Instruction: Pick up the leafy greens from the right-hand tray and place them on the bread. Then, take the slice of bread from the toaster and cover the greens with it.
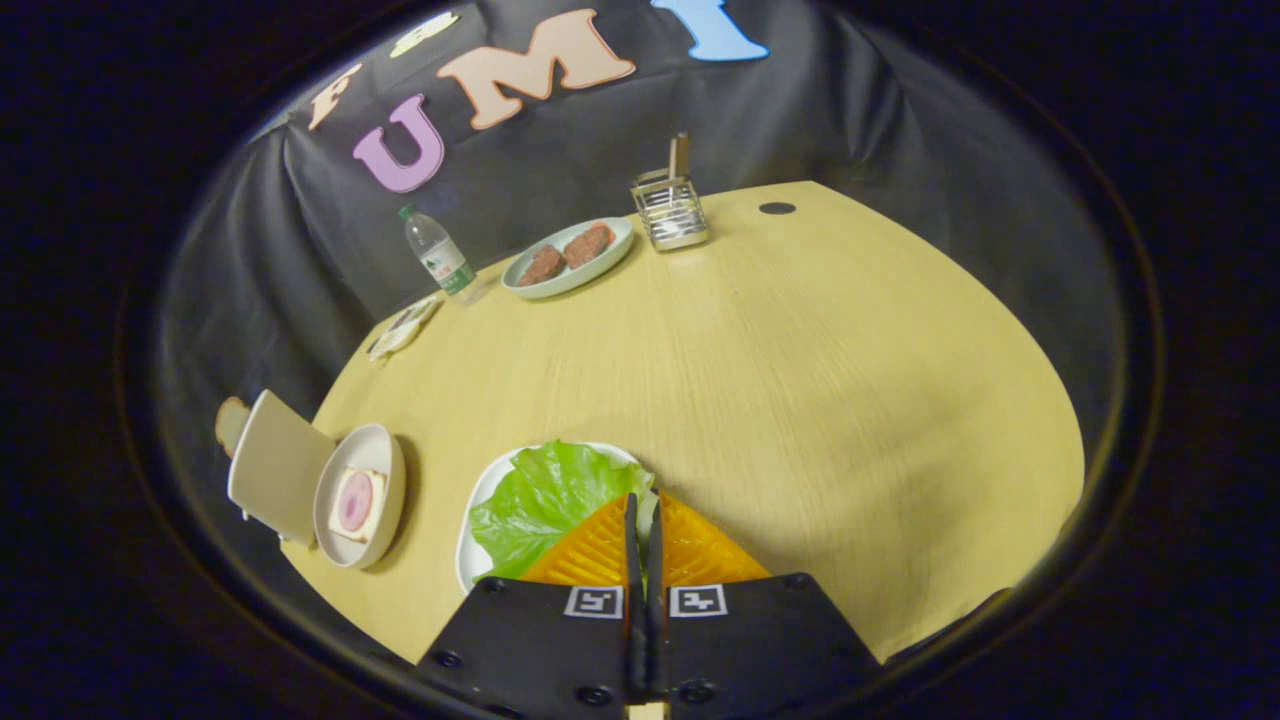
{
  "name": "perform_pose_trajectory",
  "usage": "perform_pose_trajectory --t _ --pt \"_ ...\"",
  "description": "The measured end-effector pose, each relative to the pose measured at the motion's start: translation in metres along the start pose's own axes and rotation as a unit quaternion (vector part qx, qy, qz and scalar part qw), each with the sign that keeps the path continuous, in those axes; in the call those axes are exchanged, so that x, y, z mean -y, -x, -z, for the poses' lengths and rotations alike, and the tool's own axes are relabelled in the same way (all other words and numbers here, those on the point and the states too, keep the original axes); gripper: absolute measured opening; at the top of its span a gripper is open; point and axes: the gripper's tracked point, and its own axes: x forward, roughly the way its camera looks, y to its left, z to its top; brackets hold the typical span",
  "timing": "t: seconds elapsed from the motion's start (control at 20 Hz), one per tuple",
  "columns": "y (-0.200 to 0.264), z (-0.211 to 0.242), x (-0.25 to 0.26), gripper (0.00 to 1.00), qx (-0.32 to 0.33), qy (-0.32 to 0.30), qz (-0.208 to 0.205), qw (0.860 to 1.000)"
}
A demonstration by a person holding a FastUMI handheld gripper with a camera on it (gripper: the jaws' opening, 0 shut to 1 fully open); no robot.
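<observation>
Pale wooden table (800, 380), black cloth behind. Lower centre: gripper (641, 520), jaws nearly shut, gripping nothing, tips over lettuce leaf (540, 500) on white plate (466, 545). Lower left: bread slice with pink round (355, 503) on plate. Upper centre: toast rack (668, 210) holding bread.

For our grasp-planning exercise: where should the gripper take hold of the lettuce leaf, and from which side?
Grip the lettuce leaf at its ruffled edge nearest the shut gripper, coming down from above: it lies flat on the white plate, so only a raised frill likely offers the fingers a pinch.
</observation>
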Motion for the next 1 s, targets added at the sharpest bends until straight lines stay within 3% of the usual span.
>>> perform_pose_trajectory --t 0.15,0.3,0.45,0.85,1.0 --pt "0.013 -0.013 -0.017 0.03 0.024 -0.017 -0.032 0.999" --pt "0.02 -0.02 -0.015 0.03 0.035 -0.014 -0.026 0.999" --pt "0.029 -0.026 -0.028 0.03 0.045 -0.029 -0.048 0.997" --pt "0.057 -0.045 -0.119 0.03 0.08 -0.03 -0.146 0.986" --pt "0.068 -0.048 -0.174 0.03 0.086 -0.034 -0.205 0.974"
